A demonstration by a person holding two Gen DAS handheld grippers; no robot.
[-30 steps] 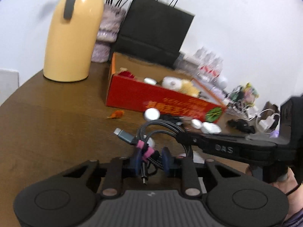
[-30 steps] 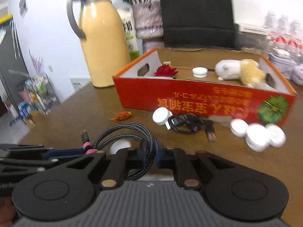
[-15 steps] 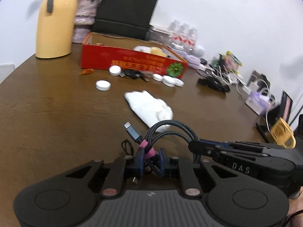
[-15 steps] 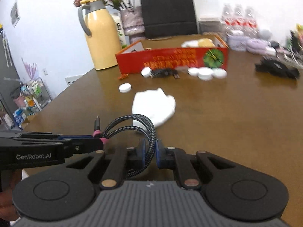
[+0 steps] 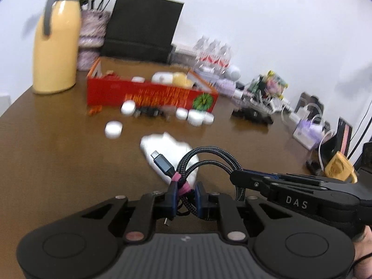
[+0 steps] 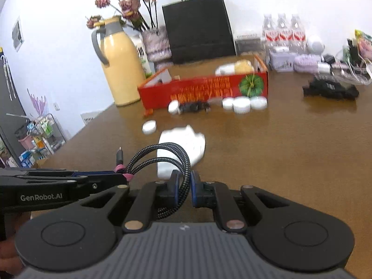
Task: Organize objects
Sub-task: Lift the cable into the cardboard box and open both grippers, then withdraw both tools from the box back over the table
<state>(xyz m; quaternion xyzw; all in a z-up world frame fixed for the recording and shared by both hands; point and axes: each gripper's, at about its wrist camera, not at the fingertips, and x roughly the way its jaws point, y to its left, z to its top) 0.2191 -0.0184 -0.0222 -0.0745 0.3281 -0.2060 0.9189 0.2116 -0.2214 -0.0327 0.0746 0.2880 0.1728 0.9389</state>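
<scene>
The left gripper (image 5: 184, 197) is pinching the braided cable (image 5: 209, 155) at its pink tie band, with the grey plug end projecting up and to the left of the jaws. The right gripper (image 6: 183, 186) is pressed together on the loop end of the same cable, so the coil spans both grippers above the desk (image 5: 58, 162), not resting on it.

Ahead of the left gripper, from left to right: a yellow thermos (image 5: 55, 48) far ahead to the left, a single white cap (image 5: 113, 129), a white cloth (image 5: 167, 148) just beyond the fingertips, and the red box (image 5: 148, 95) farther ahead. The box already contains a plush toy (image 6: 234, 67) and at least one small white item; exact contents are blurred.

Task status, as a judgement: partly complete. Loose items lie on the desk along the front wall of the box: a second black cable (image 6: 194, 107), three white caps (image 6: 243, 104) to its right, one more cap to its left, and a small orange piece (image 5: 94, 110). The held cable appears bundled but has not been placed. Its destination cannot be determined; the box is the likely one.
</scene>
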